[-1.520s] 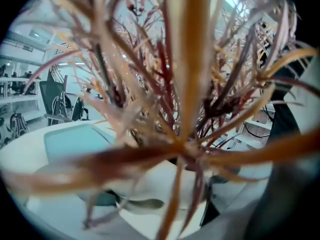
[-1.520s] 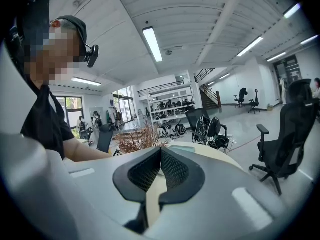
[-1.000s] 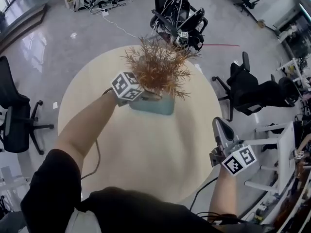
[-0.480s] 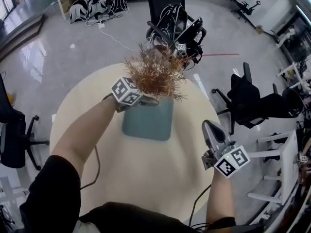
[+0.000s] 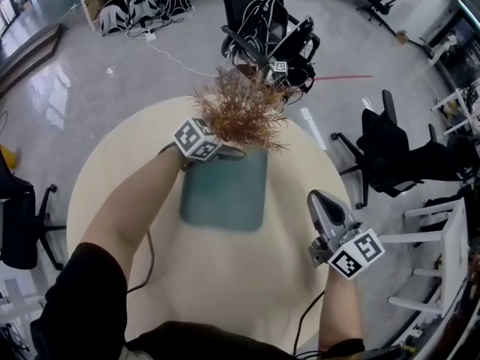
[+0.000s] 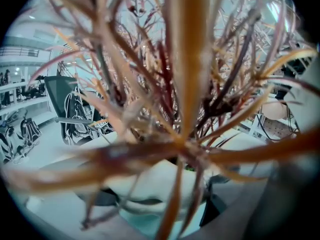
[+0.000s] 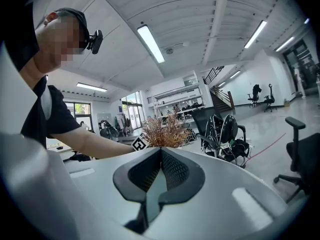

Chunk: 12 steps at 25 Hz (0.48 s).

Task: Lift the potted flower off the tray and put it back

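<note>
The potted flower (image 5: 241, 111), a bush of dry orange-brown twigs, hangs above the far end of the teal tray (image 5: 225, 193), which lies on the round beige table (image 5: 127, 163). My left gripper (image 5: 225, 153) is shut on its white pot (image 6: 150, 181); in the left gripper view, dark jaws sit on either side of the pot and twigs fill the picture. In the head view the pot is hidden under the twigs. My right gripper (image 5: 316, 201) hovers over the table's right edge, jaws shut (image 7: 150, 184) on nothing, pointing toward the flower (image 7: 165, 130).
A black office chair draped with cables (image 5: 266, 32) stands just beyond the table. Another black chair (image 5: 394, 152) is at the right, a third (image 5: 19, 223) at the left. A white rack (image 5: 439, 253) stands at the lower right. A cable (image 5: 146, 253) hangs off the table's near edge.
The flower has risen off the tray with my left gripper, and the whole tray now shows beneath it. My right gripper has drifted slightly left and lower in view.
</note>
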### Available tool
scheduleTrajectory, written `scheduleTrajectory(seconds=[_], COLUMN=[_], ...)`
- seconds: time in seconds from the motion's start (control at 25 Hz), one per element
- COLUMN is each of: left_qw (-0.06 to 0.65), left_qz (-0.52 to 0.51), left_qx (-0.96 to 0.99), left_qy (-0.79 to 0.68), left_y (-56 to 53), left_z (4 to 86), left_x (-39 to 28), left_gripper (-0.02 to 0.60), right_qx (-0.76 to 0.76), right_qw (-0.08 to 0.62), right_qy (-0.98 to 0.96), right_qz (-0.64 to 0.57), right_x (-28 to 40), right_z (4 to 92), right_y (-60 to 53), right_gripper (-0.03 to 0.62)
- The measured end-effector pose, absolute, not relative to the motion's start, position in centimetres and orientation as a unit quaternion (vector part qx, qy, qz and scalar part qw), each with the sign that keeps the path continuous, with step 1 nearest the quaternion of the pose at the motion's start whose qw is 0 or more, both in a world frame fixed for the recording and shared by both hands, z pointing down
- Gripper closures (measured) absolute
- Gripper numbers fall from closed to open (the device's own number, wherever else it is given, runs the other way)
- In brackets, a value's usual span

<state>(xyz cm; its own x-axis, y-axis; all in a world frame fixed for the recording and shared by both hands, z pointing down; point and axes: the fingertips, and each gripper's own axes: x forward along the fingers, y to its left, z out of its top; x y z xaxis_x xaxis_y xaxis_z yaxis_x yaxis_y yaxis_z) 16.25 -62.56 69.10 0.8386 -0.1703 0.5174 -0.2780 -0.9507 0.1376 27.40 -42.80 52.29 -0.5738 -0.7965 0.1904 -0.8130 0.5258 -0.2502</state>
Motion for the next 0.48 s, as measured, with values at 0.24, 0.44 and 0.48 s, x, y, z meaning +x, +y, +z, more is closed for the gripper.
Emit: scheduleTrajectory(seconds=[0.24,0.44,0.48], left_qw=[0.086,0.059,0.061], left_qz=[0.271,0.286,0.286], left_qx=[0.952,0.951,0.951], left_qy=[-0.109,-0.099,-0.098], left_y=[-63.8,-64.1,-64.0], left_z=[70.7,71.7,71.7], left_x=[17.2,17.3,17.3], left_gripper=[0.041,0.040,0.040], right_qx=[0.463,0.463,0.464], right_qw=[0.021,0.019,0.019], right_qy=[-0.871,-0.870,-0.869], right_qz=[0.164,0.170,0.172], right_x=[28.0,28.1,28.1], right_z=[53.7,54.9,55.1], right_y=[-43.3,-43.4,-43.3], right_gripper=[0.577,0.577,0.577])
